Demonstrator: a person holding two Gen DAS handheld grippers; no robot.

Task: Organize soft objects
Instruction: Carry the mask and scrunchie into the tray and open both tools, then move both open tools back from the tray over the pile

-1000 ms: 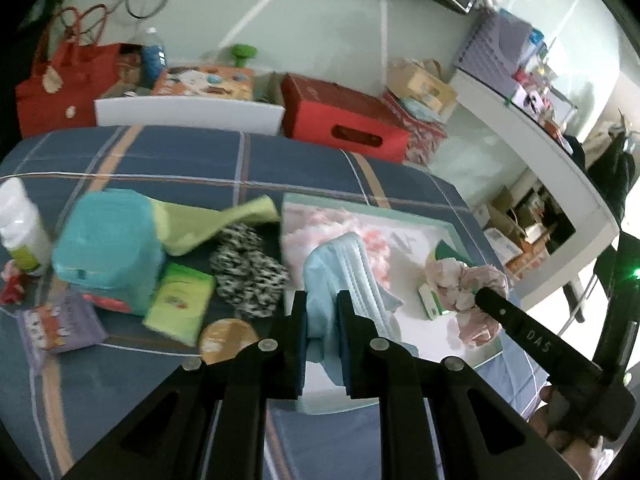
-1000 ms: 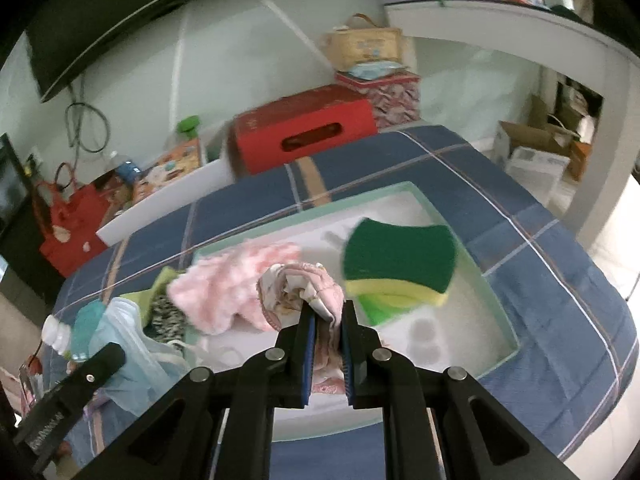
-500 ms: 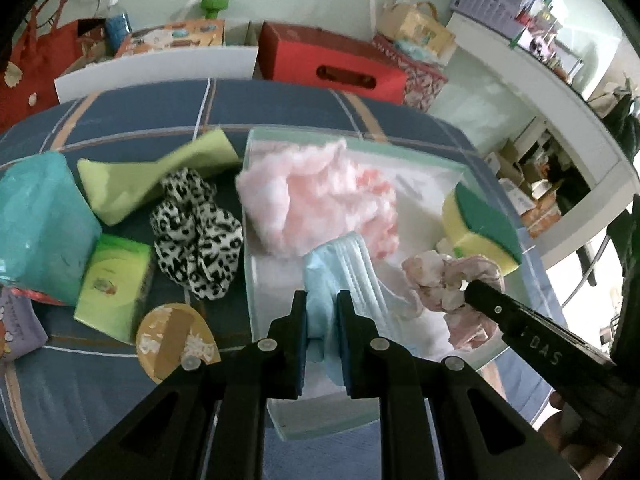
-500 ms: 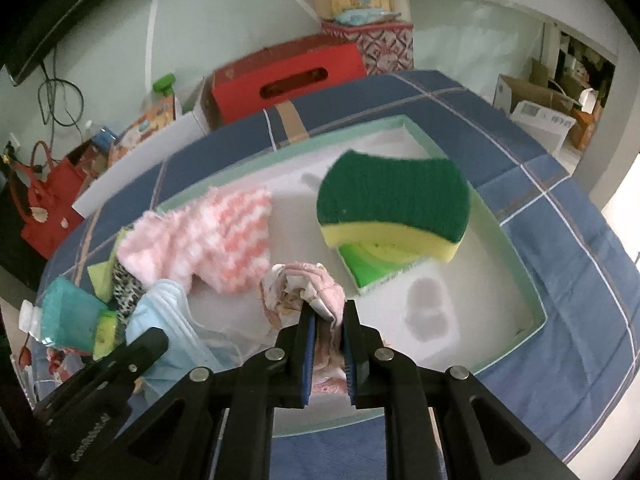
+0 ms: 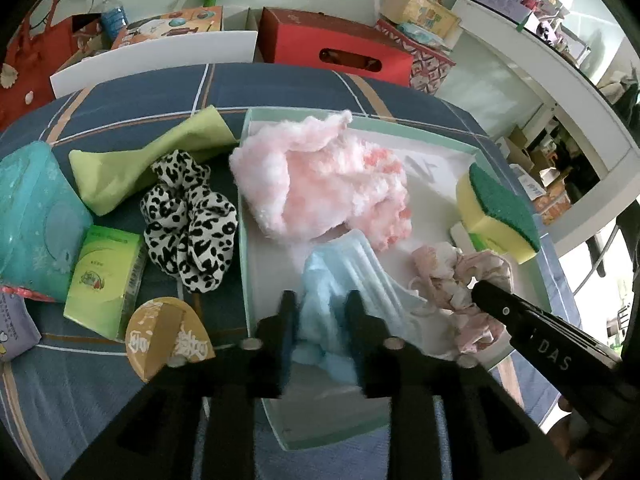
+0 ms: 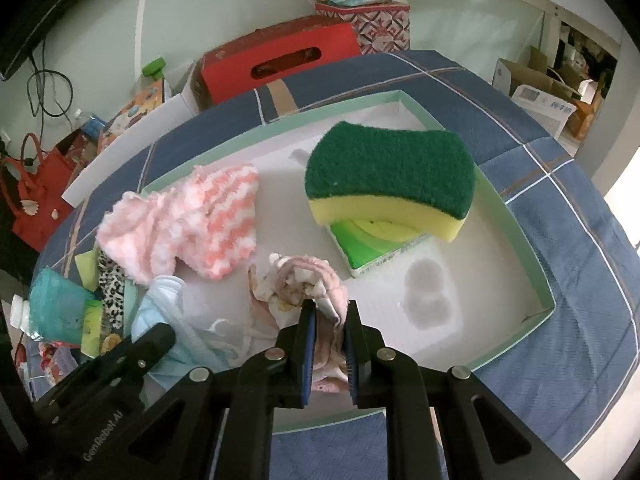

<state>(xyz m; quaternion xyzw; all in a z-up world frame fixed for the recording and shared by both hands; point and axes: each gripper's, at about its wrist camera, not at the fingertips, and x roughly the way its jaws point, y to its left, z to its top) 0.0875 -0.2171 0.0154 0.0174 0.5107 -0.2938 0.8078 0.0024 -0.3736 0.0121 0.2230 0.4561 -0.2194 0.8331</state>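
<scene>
Bottom centre of the tray [image 5: 404, 124], the left gripper [image 5: 320, 316] has just been opening off the blue face mask [image 5: 340, 276], so that's dropped. Right gripper [image 6: 329, 326] pinches the pink scrunchie [image 6: 298, 284]; I'd say it lets go next.

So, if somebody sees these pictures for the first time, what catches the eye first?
Probably the green and yellow sponge, propped on a small green pack at the tray's right side. Next, the fluffy pink cloth at the tray's far left. In front, the left tongs straddle a blue face mask.
</scene>
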